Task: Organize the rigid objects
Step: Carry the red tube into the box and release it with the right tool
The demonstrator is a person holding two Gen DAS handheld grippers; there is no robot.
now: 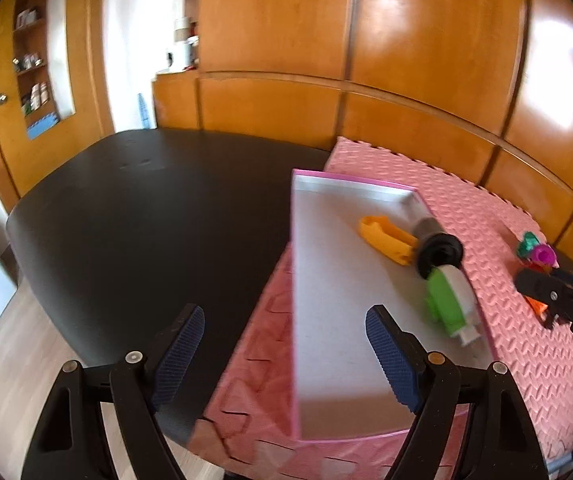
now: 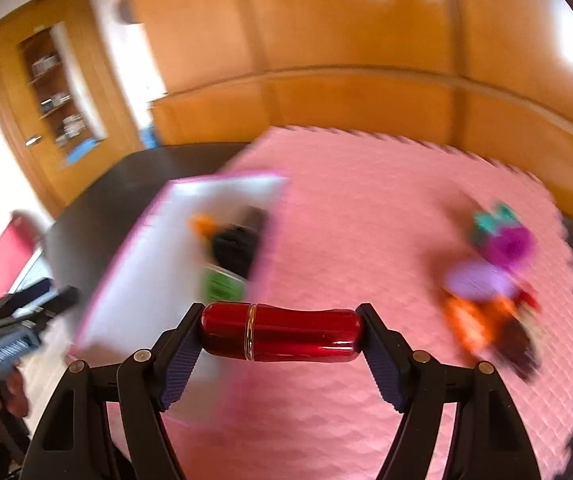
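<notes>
One tray (image 1: 306, 240), three items inside, one red tube (image 2: 280, 332), two hand-held grippers (image 1: 286, 344)

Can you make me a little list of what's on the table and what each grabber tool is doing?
surface: pink foam mat on a dark table
tray: pink-rimmed tray on the mat
in tray: yellow piece, black cylinder, green-and-white item
loose on mat: blurred pile of small colourful toys, right of the tray
left tool: open, holding nothing
right tool: shut on a red capsule-shaped case, held crosswise
</notes>
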